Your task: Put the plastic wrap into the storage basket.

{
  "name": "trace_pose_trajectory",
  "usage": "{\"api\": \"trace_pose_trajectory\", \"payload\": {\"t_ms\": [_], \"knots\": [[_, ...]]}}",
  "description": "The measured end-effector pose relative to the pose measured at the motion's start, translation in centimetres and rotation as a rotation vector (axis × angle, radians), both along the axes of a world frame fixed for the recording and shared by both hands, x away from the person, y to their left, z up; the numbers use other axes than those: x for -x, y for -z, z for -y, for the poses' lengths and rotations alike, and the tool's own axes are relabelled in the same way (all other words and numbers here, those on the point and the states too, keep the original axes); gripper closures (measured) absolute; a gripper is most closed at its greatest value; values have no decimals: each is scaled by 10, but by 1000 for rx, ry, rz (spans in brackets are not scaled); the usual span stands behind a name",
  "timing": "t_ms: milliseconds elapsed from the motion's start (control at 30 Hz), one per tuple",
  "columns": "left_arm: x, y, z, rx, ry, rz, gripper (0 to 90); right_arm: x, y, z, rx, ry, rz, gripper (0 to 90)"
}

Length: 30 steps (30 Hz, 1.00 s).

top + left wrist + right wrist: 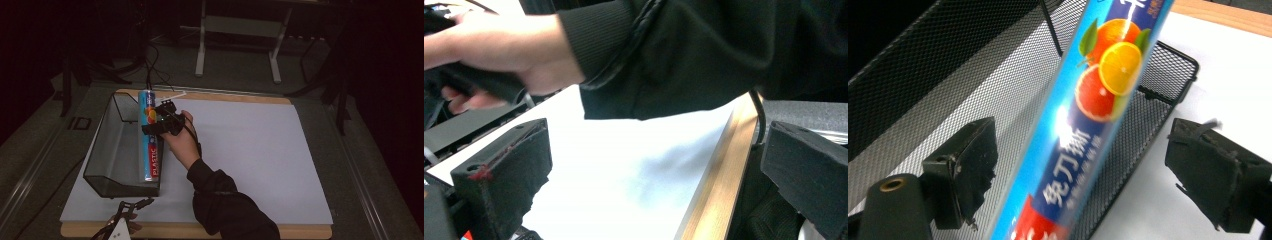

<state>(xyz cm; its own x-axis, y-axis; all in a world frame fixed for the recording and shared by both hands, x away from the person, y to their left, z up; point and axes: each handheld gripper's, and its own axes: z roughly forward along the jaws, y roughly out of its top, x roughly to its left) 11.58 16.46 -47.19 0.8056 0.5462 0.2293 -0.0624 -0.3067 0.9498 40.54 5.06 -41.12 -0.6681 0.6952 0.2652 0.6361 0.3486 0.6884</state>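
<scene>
The right hand (181, 142) is reaching in across the white sheet (240, 150) that is covering the wooden table (300, 231), and the right gripper (162, 120) it is carrying is sitting right over the long blue box of plastic wrap (149, 140). That box is lying lengthwise along the right-hand edge of the black mesh tray (107, 150), which is standing at the left part of the sheet; its far end is poking up past the tray's back corner. Looking along the right gripper (1078, 170) itself, the jaws are spread wide, one on each side of the box (1088, 110), and neither pad is touching the glossy carton with its orange and grapefruit picture, while the mesh tray (938, 80) is showing behind and beneath it. Down at the near edge of the table, the left gripper (132, 206) is waiting low, just off the tray's front corner. From its own camera, the left gripper (649, 170) is also gaping open, with nothing between the jaws but white sheet (614, 175) and the wooden table edge (719, 175), and the dark sleeve (704, 55) of the right arm is crossing above.
</scene>
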Motion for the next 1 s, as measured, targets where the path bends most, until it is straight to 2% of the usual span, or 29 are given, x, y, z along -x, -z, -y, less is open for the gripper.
{"api": "trace_pose_trajectory", "payload": {"t_ms": [100, 267, 400, 633, 1000], "knots": [[0, 0, 1, -3, -3, -1, 8, 1, 0, 16, -47, -32, -24, 134], [-1, 1, 2, -7, -5, -4, 8, 9, 1, 41, -30, -29, 13, 135], [-1, 1, 3, -12, -7, -7, 8, 14, 4, 61, -28, -21, 17, 136], [-2, 2, 4, -18, -14, -9, 8, 27, 10, 88, -10, -41, 42, 136], [-3, 3, 7, -26, -13, -11, 8, 50, 22, 127, 1, -53, 37, 136]]}}
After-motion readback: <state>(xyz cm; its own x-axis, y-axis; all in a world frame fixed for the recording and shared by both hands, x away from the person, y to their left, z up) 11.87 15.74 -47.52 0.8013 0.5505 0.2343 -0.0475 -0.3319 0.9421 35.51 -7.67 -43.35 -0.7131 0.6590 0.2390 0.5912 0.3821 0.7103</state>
